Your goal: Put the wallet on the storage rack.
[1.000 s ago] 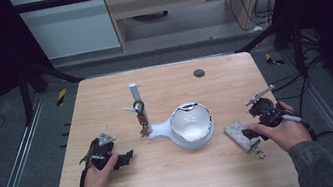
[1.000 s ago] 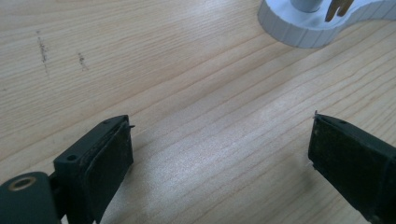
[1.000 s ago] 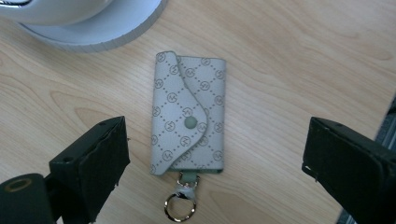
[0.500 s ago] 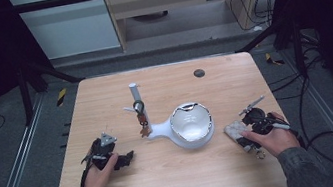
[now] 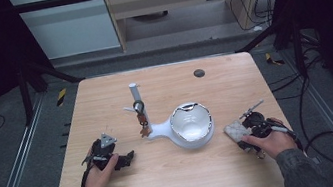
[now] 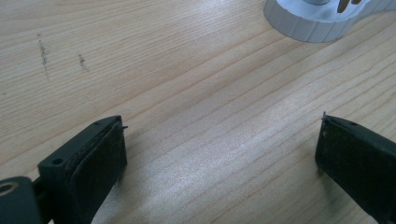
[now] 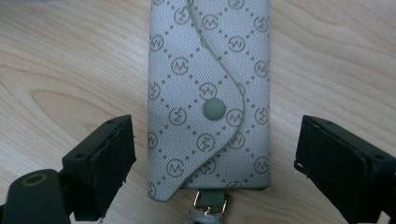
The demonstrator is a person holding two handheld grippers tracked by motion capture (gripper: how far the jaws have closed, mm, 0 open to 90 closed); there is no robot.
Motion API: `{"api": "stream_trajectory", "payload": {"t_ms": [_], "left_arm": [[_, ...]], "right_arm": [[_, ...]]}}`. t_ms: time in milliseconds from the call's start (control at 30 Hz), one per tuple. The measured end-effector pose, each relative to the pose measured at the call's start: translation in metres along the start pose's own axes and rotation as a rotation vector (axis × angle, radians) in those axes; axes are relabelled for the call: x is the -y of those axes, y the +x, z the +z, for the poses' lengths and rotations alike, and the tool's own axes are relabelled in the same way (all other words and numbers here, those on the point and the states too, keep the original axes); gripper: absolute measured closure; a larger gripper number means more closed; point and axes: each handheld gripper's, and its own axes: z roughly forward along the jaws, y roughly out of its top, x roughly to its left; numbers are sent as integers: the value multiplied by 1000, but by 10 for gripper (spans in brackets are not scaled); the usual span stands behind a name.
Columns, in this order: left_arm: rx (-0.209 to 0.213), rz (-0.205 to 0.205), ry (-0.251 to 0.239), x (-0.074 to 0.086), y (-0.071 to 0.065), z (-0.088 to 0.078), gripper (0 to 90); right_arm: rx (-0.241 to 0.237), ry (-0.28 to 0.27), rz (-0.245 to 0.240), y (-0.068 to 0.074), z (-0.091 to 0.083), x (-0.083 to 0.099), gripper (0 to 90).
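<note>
Around key pouch (image 7: 209,98): right tool (image 7: 212,158) closing, not touching.

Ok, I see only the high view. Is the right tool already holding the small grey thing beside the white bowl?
Observer: Not yet. In the right gripper view the right tool has the key pouch between its jaws, which have just been closing, but a gap of wood shows on each side.
Operator: Which end of the pouch faces the tool?
Observer: The end with the metal clasp. The flap is shut with a round snap.
Operator: And the left tool, does it hold something?
Observer: No. The left tool has just been opening, and between its jaws there is bare table.
</note>
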Motion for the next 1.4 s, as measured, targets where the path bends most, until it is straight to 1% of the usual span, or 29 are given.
{"api": "stream_trajectory", "payload": {"t_ms": [33,67,133,333,467,700,933,1033,1067,1167,1233,1333,1400], "left_arm": [[0,0,0,0,0,0,14],[0,0,-1,0,0,0,14],[0,1,-1,0,0,0,13],[0,1,-1,0,0,0,12],[0,2,-1,0,0,0,12],[1,2,-1,0,0,0,12],[2,3,-1,0,0,0,12],[2,4,-1,0,0,0,12],[2,4,-1,0,0,0,12],[2,4,-1,0,0,0,12],[2,4,-1,0,0,0,12],[2,4,-1,0,0,0,12],[2,3,-1,0,0,0,12]], "right_arm": [[-4,8,9,1,1,1,124],[-3,7,1,0,2,1,130],[-4,6,2,0,4,3,139],[-11,13,17,0,6,4,171],[-9,8,11,-2,7,4,200],[-23,10,13,0,8,5,234],[-21,14,1,0,8,5,270],[-13,11,-13,0,7,5,289],[-20,12,-14,1,6,5,292],[-18,5,-26,2,1,4,300],[-14,-4,-46,3,-4,3,302],[-9,-12,-66,6,-16,0,303],[-4,-28,-87,10,-27,-4,304]]}}
